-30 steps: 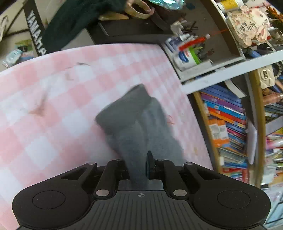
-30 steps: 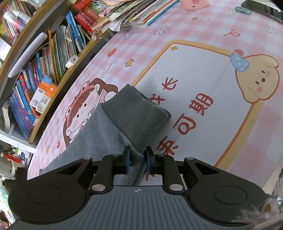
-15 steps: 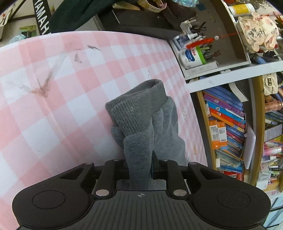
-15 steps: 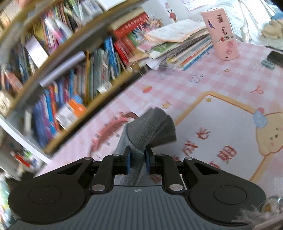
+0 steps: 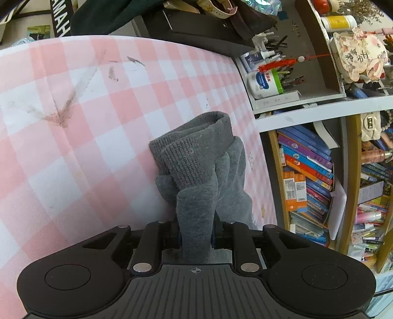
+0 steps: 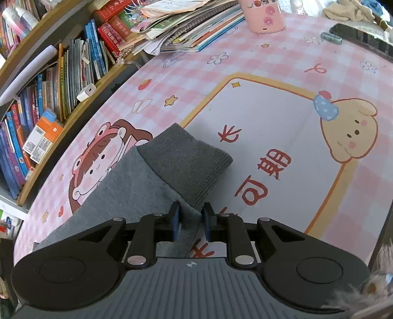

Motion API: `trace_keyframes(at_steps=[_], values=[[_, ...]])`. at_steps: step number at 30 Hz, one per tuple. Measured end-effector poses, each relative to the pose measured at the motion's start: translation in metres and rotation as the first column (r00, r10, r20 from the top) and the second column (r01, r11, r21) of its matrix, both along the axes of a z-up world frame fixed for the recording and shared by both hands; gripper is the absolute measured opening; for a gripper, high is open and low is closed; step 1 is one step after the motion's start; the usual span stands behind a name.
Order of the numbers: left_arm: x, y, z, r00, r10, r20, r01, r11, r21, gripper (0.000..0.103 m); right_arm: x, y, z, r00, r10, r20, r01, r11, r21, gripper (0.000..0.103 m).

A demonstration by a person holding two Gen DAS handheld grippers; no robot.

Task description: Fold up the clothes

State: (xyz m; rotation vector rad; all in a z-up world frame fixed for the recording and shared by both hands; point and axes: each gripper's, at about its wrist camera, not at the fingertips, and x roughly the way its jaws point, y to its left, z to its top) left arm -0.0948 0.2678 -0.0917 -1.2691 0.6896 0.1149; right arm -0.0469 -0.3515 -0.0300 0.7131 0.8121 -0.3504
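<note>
A grey fleece garment with ribbed cuffs lies on a pink checked table mat. In the left wrist view my left gripper (image 5: 195, 232) is shut on a bunched part of the grey garment (image 5: 196, 171), its ribbed cuff doubled over ahead of the jaws. In the right wrist view my right gripper (image 6: 190, 220) is shut on the grey garment (image 6: 137, 181) just behind another ribbed cuff (image 6: 186, 162), which rests flat on the mat. The cloth trails off to the lower left.
A bookshelf (image 6: 49, 81) runs along the mat's far edge. A stack of books and papers (image 6: 181, 24) and a pink box (image 6: 264, 14) stand at the back. A shelf with a white bottle (image 5: 262, 82) and a dark keyboard case (image 5: 196, 27) border the left view's mat (image 5: 73, 147).
The left gripper has moved forward with the bunched cloth. The right gripper lifted and swung toward the shelf, then came back down, laying the cuff flat on the mat.
</note>
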Motion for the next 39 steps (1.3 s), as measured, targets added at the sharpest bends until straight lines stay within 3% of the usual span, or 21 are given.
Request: trace_keyframes(at_steps=[4,6,10,12,14,16,17,19,21,24,25,27,29,36,39], values=[[-0.001,0.001,-0.001,1.0,-0.004,0.004,0.004,1.0,-0.008,0.021,-0.002,0.008,0.008,1.0,0.007,-0.007,-0.008,0.999,-0.049,0.034],[0.0,0.002,-0.001,1.0,-0.01,0.004,0.01,1.0,-0.009,0.021,-0.001,0.012,0.016,1.0,0.0,0.0,0.0,0.996,-0.092,0.035],[-0.001,0.004,-0.002,1.0,-0.018,0.012,0.019,1.0,-0.017,0.021,0.0,0.031,0.04,0.999,-0.025,0.034,0.033,0.961,-0.275,0.047],[-0.002,0.005,-0.003,1.0,-0.021,0.02,0.022,1.0,-0.021,0.021,0.001,0.047,0.053,0.996,0.022,0.086,0.011,0.93,-0.366,0.053],[-0.002,0.006,-0.004,0.999,-0.024,0.026,0.024,0.999,-0.028,0.021,0.006,0.069,0.062,0.98,0.163,0.117,-0.101,0.903,-0.417,0.06],[-0.003,0.007,-0.005,0.999,-0.025,0.032,0.026,0.999,-0.035,0.022,0.013,0.097,0.067,0.936,0.332,0.118,-0.244,0.852,-0.463,0.062],[-0.004,0.007,-0.006,0.999,-0.023,0.035,0.024,0.999,-0.04,0.022,0.016,0.116,0.066,0.899,0.428,0.096,-0.332,0.806,-0.49,0.063],[-0.005,0.007,-0.007,0.999,-0.018,0.04,0.02,0.998,-0.051,0.022,0.021,0.154,0.06,0.802,0.596,0.045,-0.485,0.693,-0.534,0.063],[-0.005,0.007,-0.007,0.999,-0.016,0.042,0.018,0.998,-0.053,0.022,0.023,0.192,0.053,0.684,0.729,0.004,-0.601,0.568,-0.563,0.063],[-0.004,0.006,-0.006,0.999,-0.018,0.043,0.02,0.999,-0.051,0.022,0.026,0.238,0.045,0.513,0.858,-0.029,-0.72,0.411,-0.56,0.068],[-0.004,0.006,-0.006,0.999,-0.019,0.043,0.021,0.999,-0.05,0.022,0.027,0.251,0.043,0.467,0.883,-0.042,-0.743,0.367,-0.559,0.07],[-0.004,0.006,-0.006,0.999,-0.023,0.045,0.025,0.999,-0.045,0.022,0.029,0.273,0.039,0.407,0.911,-0.074,-0.771,0.298,-0.563,0.071],[-0.004,0.006,-0.006,0.999,-0.025,0.046,0.027,0.999,-0.04,0.022,0.032,0.292,0.036,0.38,0.919,-0.102,-0.785,0.262,-0.562,0.072],[-0.005,0.004,-0.005,0.998,-0.023,0.051,0.025,0.999,-0.02,0.022,0.034,0.331,0.023,0.409,0.901,-0.142,-0.795,0.276,-0.54,0.074],[-0.005,0.004,-0.005,0.999,-0.022,0.05,0.024,0.999,-0.023,0.022,0.023,0.352,0.015,0.36,0.912,-0.197,-0.809,0.2,-0.553,0.074]])
